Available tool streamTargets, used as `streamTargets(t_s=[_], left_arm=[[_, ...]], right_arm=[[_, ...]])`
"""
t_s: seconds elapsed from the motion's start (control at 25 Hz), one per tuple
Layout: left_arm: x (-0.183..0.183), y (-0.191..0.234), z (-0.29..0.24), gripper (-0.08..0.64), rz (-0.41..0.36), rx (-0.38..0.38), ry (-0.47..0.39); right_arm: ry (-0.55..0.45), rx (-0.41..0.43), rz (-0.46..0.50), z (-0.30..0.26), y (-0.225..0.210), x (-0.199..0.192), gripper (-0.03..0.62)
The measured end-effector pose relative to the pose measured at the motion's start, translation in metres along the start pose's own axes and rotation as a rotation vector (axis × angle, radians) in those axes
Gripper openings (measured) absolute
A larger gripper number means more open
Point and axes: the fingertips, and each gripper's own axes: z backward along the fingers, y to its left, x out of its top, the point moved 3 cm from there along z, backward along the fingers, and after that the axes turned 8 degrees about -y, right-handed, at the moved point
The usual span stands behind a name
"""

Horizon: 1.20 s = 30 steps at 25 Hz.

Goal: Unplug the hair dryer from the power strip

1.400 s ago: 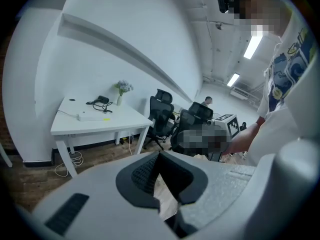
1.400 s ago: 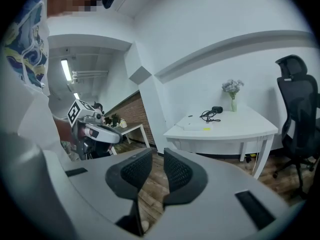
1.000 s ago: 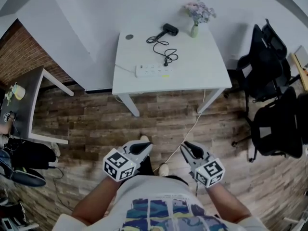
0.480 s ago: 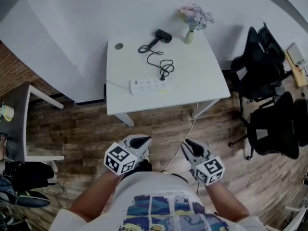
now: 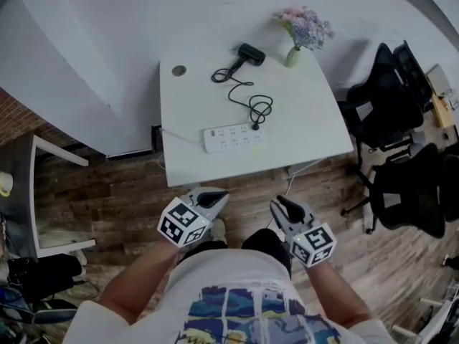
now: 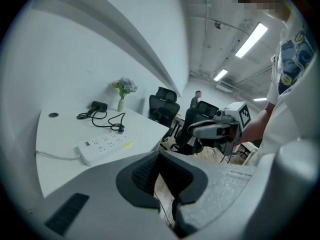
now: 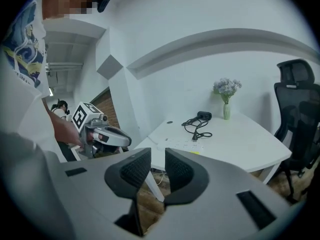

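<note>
A black hair dryer [image 5: 249, 54] lies at the back of the white table [image 5: 301, 120]. Its coiled cord [image 5: 247, 92] runs to a plug [image 5: 254, 125] seated in the white power strip [image 5: 231, 137] near the front edge. Both grippers hover over the wooden floor, short of the table. My left gripper [image 5: 215, 196] looks shut and empty. My right gripper [image 5: 280, 206] has a narrow gap between its pads that is widening, with nothing in it. The strip [image 6: 102, 145] and dryer [image 6: 98, 105] show far off in the left gripper view, as do the strip [image 7: 182, 145] and dryer [image 7: 203, 115] in the right one.
A vase of flowers [image 5: 301, 31] stands at the table's back right corner, and a small round disc [image 5: 178, 70] lies at the back left. Black office chairs [image 5: 401, 170] crowd the right side. A grey desk [image 5: 29, 192] is at the left. A white cable [image 5: 287, 185] hangs below the table.
Both grippers have moved forward toward the white table, which now sits closer and lower in the head view. The right jaws have parted slightly.
</note>
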Motion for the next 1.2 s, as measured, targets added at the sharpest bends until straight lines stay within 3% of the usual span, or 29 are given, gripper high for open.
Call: streamTargets(t_s=[0.28,0.64,1.2], left_arm=[[0.003,0.041,-0.024,0.002,0.021,0.023,-0.005],[0.0,0.095,-0.063,0.002,0.063,0.108,0.058],[-0.01,0.156,-0.115,0.001,0.09,0.212,0.17]], right_arm=[[0.005,0.002,0.003,-0.044,-0.025,0.012,0.106],[0.062,0.083,0.007,-0.115,-0.089,0.024,0.141],[0.183,0.191,0.021,-0.205,-0.167,0.004,0.153]])
